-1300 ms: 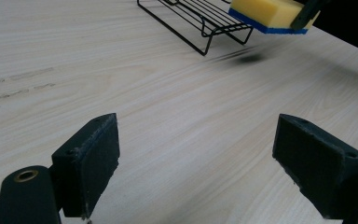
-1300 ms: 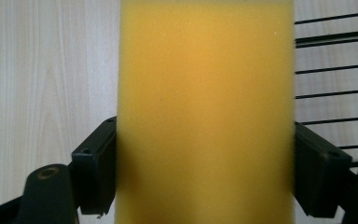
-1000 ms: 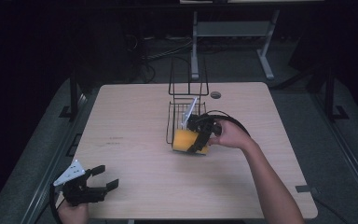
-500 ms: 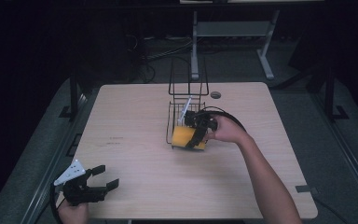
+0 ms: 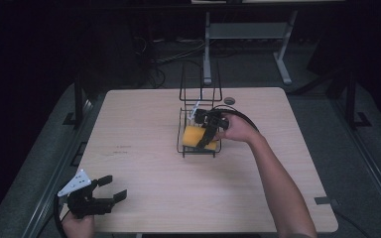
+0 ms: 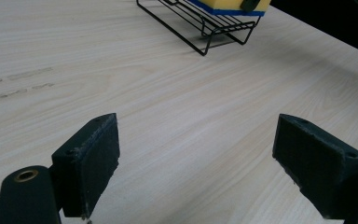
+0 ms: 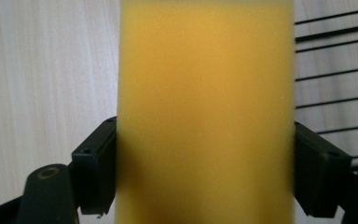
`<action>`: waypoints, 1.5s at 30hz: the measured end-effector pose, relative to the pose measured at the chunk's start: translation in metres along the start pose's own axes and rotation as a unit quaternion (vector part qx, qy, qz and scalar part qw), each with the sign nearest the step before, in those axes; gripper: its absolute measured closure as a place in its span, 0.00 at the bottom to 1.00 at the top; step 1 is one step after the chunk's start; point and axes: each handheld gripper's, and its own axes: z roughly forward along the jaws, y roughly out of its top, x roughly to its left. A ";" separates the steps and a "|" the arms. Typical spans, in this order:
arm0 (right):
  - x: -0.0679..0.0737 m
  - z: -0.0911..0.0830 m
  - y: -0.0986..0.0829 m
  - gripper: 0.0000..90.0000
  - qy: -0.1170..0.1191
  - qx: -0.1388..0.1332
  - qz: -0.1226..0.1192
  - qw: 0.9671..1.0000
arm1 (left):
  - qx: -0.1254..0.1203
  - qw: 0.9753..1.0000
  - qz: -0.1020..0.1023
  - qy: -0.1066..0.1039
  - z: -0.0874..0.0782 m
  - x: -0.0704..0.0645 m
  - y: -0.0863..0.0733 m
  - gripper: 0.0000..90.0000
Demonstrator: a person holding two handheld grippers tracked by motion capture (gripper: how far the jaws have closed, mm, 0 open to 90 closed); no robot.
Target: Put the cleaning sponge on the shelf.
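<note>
A yellow sponge (image 5: 194,137) with a blue underside lies in the low front part of a black wire rack (image 5: 199,84) at the middle of the table. My right gripper (image 5: 204,140) is shut on the sponge, its jaws pressed against both long sides. In the right gripper view the sponge (image 7: 205,112) stands between the two jaws, with rack wires (image 7: 335,74) to its right. My left gripper (image 5: 110,190) is open near the table's front left corner, nothing between its jaws. The left gripper view shows the rack (image 6: 200,28) and sponge (image 6: 228,5) far off.
The light wooden table (image 5: 144,129) has a small round grommet (image 5: 229,101) behind the rack. A desk frame (image 5: 248,34) stands beyond the far edge. A dark tape patch (image 5: 324,201) sits near the front right corner.
My right gripper has carried the sponge back and down into the rack's front part. The left gripper has stayed in place.
</note>
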 end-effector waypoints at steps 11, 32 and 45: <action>-0.013 0.008 0.006 0.24 -0.002 0.007 0.002 1.000 | 0.000 1.000 0.003 -0.003 0.001 0.000 0.000 0.16; -0.013 0.017 0.000 0.18 -0.016 -0.001 0.027 1.000 | -0.004 1.000 0.001 -0.007 0.001 -0.002 0.001 0.16; -0.012 -0.003 -0.006 0.17 -0.020 -0.043 0.042 0.998 | -0.005 1.000 0.002 -0.008 0.000 -0.001 0.001 0.16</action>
